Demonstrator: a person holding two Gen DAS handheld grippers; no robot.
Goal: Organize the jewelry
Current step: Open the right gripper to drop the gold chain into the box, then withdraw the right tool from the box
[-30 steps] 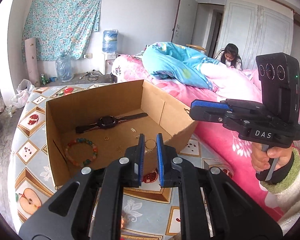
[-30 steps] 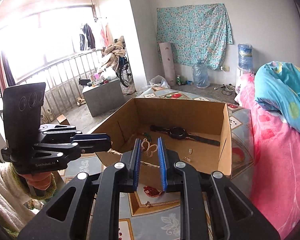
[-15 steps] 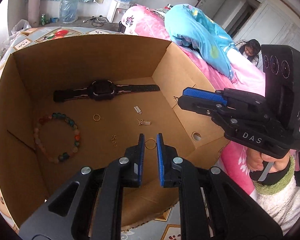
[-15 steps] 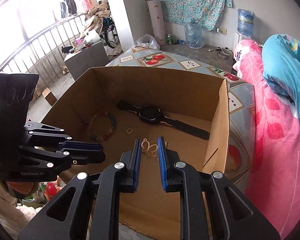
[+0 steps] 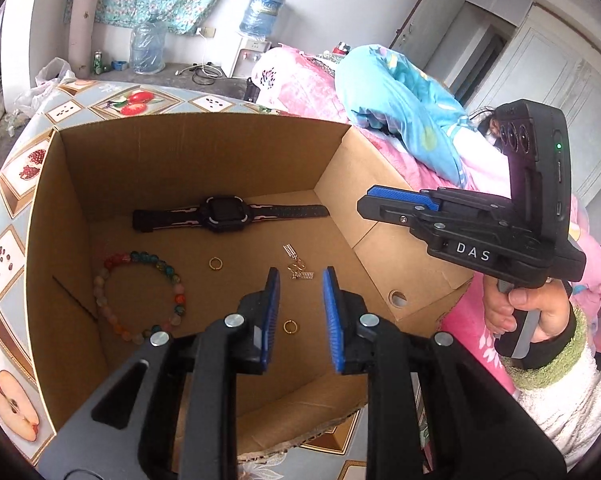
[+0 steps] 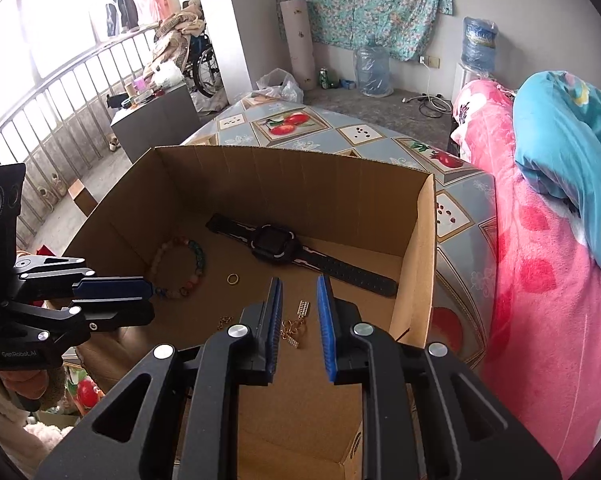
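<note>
Cardboard box (image 5: 188,148) on the counter (image 6: 340,130), holding: watch (image 5: 224,213) by its far wall; bead bracelet (image 5: 140,296) leftward; gold rings (image 5: 216,263) centrally. Left hand-held gripper (image 5: 299,278) opening, empty; right hand-held gripper (image 6: 298,284) released above a gold chain (image 6: 292,330).

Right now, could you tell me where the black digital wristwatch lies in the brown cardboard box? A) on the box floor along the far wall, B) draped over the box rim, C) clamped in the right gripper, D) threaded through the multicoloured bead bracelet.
A: the black digital wristwatch lies flat on the brown cardboard box floor by the far wall, apart from the bead bracelet.
</note>
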